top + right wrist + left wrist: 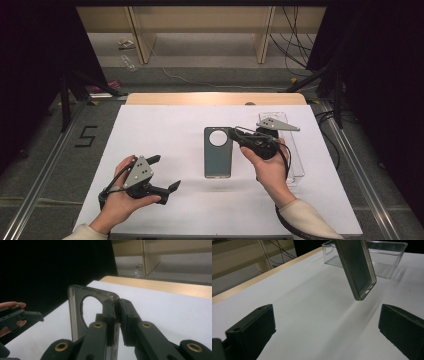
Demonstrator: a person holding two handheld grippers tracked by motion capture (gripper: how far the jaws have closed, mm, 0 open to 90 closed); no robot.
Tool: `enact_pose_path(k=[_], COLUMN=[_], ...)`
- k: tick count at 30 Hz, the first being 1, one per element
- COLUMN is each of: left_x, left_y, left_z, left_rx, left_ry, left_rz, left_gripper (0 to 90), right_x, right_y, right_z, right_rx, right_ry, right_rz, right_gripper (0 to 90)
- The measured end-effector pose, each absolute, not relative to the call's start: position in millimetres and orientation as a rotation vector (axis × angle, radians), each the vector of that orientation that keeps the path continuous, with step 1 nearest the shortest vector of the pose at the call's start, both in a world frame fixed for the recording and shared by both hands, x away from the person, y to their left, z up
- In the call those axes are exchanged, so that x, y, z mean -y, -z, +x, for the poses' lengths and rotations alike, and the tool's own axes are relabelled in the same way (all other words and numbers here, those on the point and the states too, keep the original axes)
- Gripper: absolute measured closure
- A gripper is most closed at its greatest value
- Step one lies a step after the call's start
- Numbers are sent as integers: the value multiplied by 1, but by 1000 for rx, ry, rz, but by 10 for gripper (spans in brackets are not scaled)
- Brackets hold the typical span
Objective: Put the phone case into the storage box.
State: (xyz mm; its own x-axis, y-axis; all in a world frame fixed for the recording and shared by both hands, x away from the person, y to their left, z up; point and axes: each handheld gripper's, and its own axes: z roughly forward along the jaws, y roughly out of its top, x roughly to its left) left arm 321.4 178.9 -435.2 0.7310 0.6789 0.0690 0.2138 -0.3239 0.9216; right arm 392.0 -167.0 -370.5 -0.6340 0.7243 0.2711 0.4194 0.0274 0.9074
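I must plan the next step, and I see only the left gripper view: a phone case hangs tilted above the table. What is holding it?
Observer: The right hand-held gripper is shut on the phone case, at the corner beside its round camera hole.
Operator: Where does the clear tray lie relative to that hand?
Observer: In the high view the tray lies just right of the right hand, partly behind it.
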Motion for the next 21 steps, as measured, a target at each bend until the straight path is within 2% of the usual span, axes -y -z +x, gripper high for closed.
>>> enact_pose_path(k=[21], left_x=[-182], left_y=[438], left_z=[325], left_rx=[-725], left_ry=[-572], left_rz=[1867], left_gripper=[13], right_x=[176], right_y=[361], right_z=[392], right_rx=[-2000], right_ry=[-1627], right_rz=[1159], right_gripper=[833])
